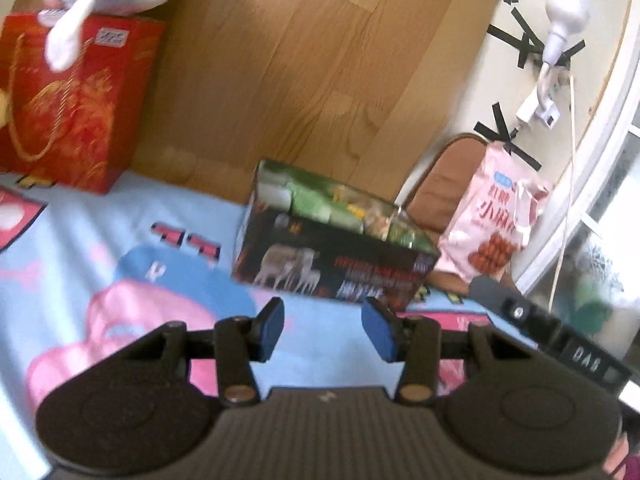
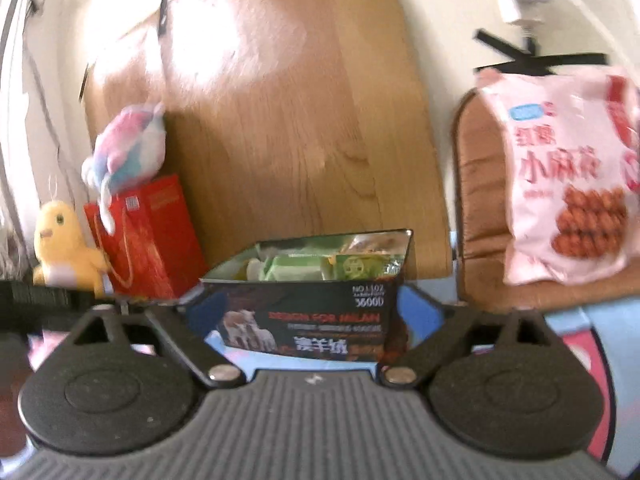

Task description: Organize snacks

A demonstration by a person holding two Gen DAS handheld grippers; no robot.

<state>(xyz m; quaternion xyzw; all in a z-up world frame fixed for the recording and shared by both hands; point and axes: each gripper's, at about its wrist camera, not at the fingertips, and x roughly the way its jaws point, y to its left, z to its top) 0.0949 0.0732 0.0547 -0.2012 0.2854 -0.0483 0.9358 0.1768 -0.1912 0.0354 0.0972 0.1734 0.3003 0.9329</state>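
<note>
Both grippers, left (image 1: 323, 330) and right (image 2: 300, 320), stood open and empty before the snack-filled box (image 1: 336, 268) on the bedsheet (image 1: 80, 232).

Glossy printed cardboard box (image 2: 304, 312), shiny pink plastic snack bag (image 2: 568, 184), smooth wooden headboard (image 1: 280, 80), soft cloth bedsheet (image 1: 80, 232).

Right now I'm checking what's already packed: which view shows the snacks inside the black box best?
The right wrist view: it looks into the black box at green packets. The left wrist view shows the black box farther off, the packets blurrier.
</note>
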